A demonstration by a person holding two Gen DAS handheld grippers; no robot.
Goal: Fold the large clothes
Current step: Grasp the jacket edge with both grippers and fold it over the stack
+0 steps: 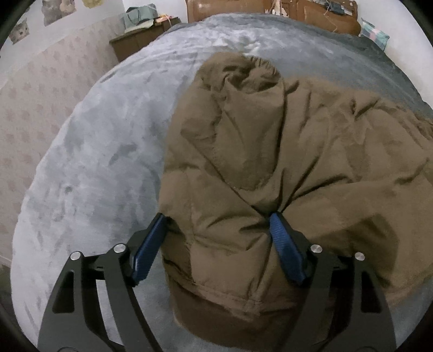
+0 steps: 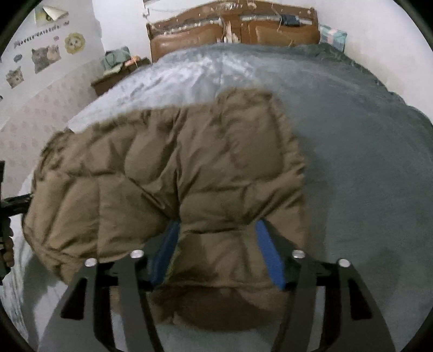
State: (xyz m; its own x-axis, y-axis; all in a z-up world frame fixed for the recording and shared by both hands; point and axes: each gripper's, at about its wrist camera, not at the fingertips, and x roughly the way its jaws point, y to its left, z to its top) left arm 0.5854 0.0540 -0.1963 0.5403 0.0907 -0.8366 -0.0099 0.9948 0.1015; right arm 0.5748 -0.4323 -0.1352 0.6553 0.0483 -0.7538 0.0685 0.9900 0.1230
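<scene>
We see the brown puffer jacket (image 1: 270, 168) lying rumpled on the grey bed (image 1: 89, 168), well short of the wooden headboard (image 2: 232, 29). Our left hand-held gripper (image 1: 220, 224) has its blue pads spread wide around a bunched fold at the jacket's near edge. Our right hand-held gripper (image 2: 217, 235) straddles the other near corner; whether either one's pads press the fabric, we cannot tell.

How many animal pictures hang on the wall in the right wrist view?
4 animal pictures: lion face, two cats, small cat, curled poster at top. Others may be hidden outside the view.
</scene>
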